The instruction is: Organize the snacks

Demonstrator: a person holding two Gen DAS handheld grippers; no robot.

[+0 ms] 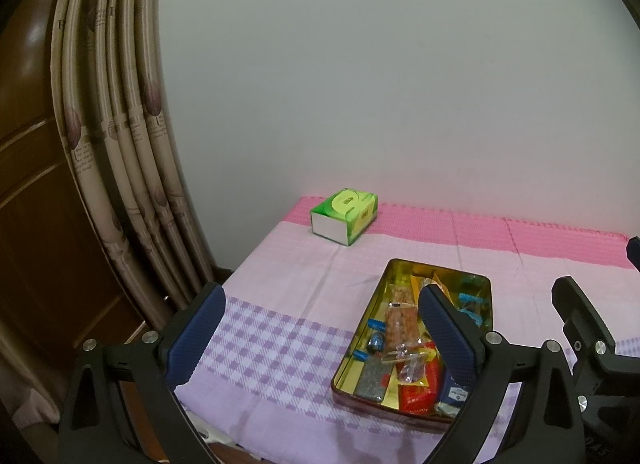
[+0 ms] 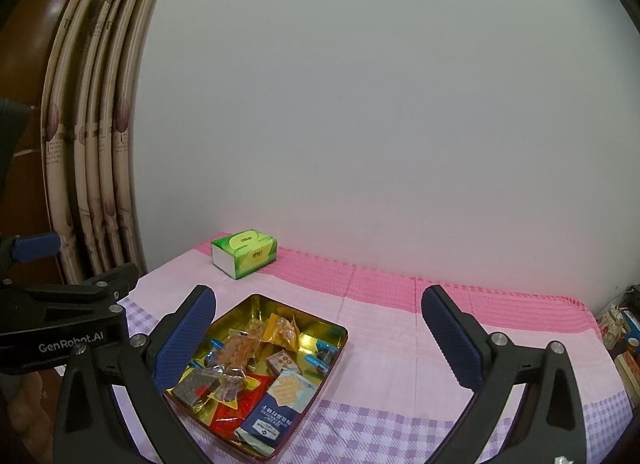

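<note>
A gold metal tin sits on the pink and purple checked cloth and holds several wrapped snacks: a red packet, a blue and white packet, orange cracker packs. My left gripper is open and empty, above the cloth with its right finger over the tin. My right gripper is open and empty, its left finger over the tin's left side. Each gripper shows at the edge of the other's view.
A green tissue box stands at the back of the table near the white wall. Curtains and a wooden door are at the left. Some boxes lie beyond the table's right end.
</note>
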